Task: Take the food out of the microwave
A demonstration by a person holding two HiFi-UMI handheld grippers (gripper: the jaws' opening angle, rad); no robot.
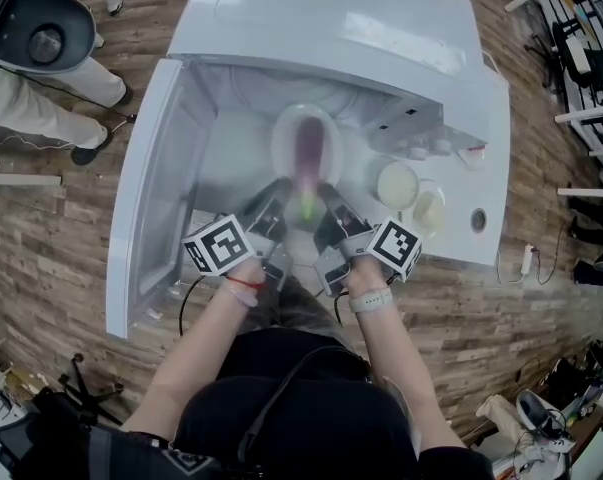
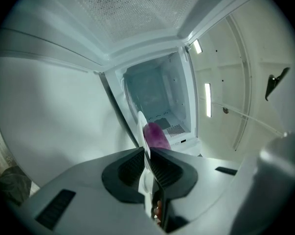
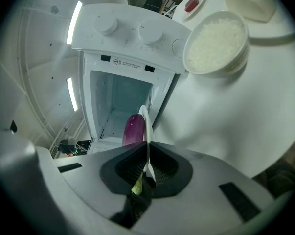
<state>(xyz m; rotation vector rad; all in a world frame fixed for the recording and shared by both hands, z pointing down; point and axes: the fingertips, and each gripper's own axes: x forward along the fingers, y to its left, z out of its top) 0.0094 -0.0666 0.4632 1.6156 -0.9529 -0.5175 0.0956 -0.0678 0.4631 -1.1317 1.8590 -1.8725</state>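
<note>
The left gripper [image 2: 148, 153] and the right gripper [image 3: 147, 155] each pinch the near rim of a white plate [image 1: 289, 133] that carries a purple eggplant [image 1: 309, 148]. The plate is just outside the open microwave [image 1: 331, 18], whose door [image 1: 146, 188] stands swung out to the left. A bowl of rice [image 1: 397, 184] stands to the right, toward the counter's [image 1: 491, 188] front edge.

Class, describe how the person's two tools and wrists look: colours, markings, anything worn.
The left tool and right tool: grey bodies, black ribbed pads, a white cube with black square markers each. A red band on the left wrist, a pale strap on the right.
</note>
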